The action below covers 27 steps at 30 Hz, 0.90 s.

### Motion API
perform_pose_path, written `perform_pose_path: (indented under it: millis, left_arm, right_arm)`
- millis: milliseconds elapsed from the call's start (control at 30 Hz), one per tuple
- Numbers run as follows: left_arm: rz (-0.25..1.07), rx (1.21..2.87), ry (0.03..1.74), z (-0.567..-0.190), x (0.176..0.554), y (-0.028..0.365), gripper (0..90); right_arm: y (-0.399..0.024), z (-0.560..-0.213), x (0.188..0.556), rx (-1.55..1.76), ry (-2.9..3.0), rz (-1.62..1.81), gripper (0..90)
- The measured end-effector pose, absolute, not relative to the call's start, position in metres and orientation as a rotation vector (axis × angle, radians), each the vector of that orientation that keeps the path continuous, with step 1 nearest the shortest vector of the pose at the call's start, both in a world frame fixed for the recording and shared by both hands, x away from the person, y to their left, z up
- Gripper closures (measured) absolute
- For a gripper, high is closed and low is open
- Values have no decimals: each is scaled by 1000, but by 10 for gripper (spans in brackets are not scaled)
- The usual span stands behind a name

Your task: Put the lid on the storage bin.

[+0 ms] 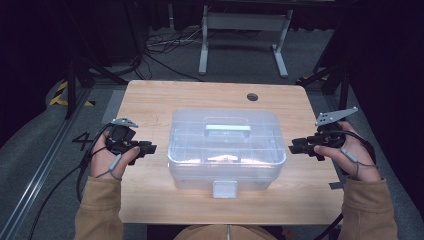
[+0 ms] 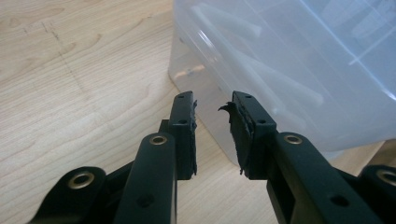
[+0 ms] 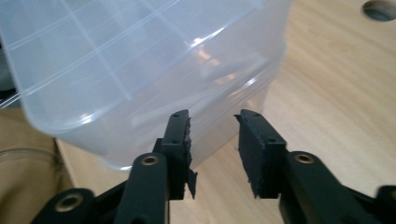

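Black jaws parted, the left gripper [image 1: 148, 148] and right gripper [image 1: 293, 146] hold nothing — between them at frame centre sits the clear plastic box [image 1: 226, 150], lid closed, on the wooden table [image 1: 150, 95] — each just beside a box end.

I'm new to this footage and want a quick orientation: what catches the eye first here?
A clear plastic box with a lid handle sits mid-table, its latch facing the person. The left gripper and right gripper, both open, flank its ends without touching it.
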<state>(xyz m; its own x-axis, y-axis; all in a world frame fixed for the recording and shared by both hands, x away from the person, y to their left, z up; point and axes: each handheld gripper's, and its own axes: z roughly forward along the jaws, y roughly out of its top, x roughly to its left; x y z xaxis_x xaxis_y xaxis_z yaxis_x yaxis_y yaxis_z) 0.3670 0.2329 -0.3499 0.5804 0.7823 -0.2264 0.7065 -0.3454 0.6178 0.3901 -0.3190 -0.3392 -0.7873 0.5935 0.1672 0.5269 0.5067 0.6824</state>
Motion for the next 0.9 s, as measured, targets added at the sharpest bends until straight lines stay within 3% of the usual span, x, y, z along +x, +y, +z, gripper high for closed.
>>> perform_pose_path:
  millis: [233, 767, 900]
  left_arm:
    - [165, 2104, 1205, -356, 372, 236, 676]
    - [278, 2038, 1222, -379, 390, 249, 571]
    - [321, 2029, 1216, -388, 395, 253, 508]
  right_arm:
    - [-334, -345, 403, 1004, 2505, 1162, 528]
    - [-359, -377, 431, 1104, 2312, 1134, 451]
    - [-362, -387, 437, 1133, 2292, 1125, 440]
